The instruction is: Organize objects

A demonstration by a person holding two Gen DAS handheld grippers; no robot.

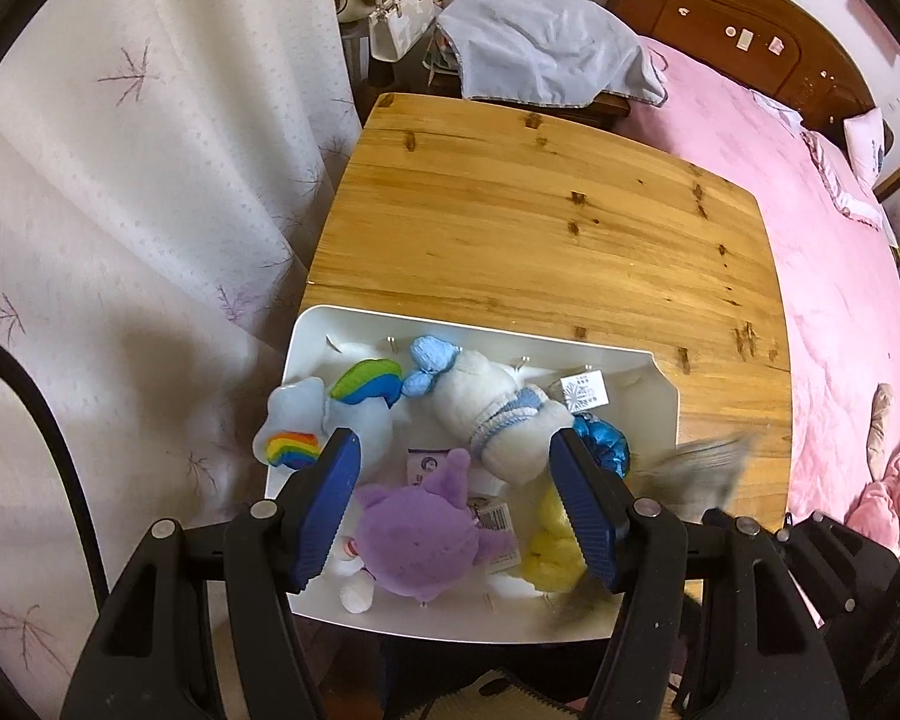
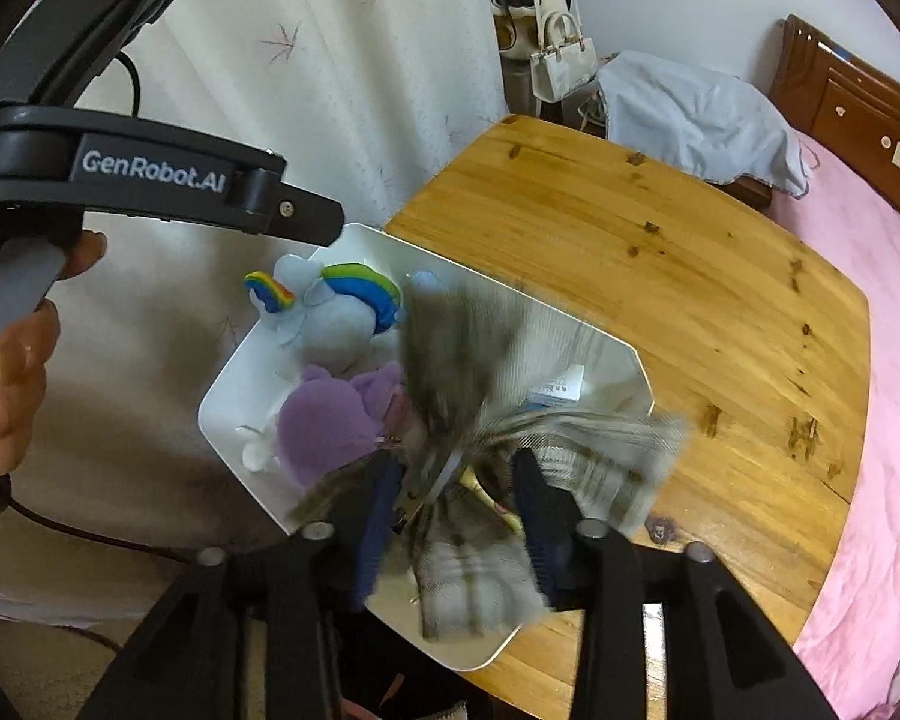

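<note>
A white bin [image 1: 660,384] sits at the near left corner of the wooden table [image 1: 540,228]. It holds a unicorn plush with a rainbow mane [image 1: 354,414], a white plush with blue bows [image 1: 492,414], a purple plush [image 1: 420,534], a yellow plush [image 1: 549,546] and a shiny blue item [image 1: 606,447]. My left gripper [image 1: 456,516] is open and empty above the bin. My right gripper [image 2: 456,510] is over the bin [image 2: 624,360] with a blurred grey plaid plush [image 2: 474,570] between its fingers. The unicorn [image 2: 330,330] and purple plush [image 2: 330,420] show beside it.
A pink bed [image 1: 810,240] with a wooden headboard [image 1: 750,42] runs along the table's right side. A grey cloth [image 1: 546,54] covers furniture behind the table. A white curtain [image 1: 150,210] hangs on the left, with a handbag [image 1: 399,18] beyond it.
</note>
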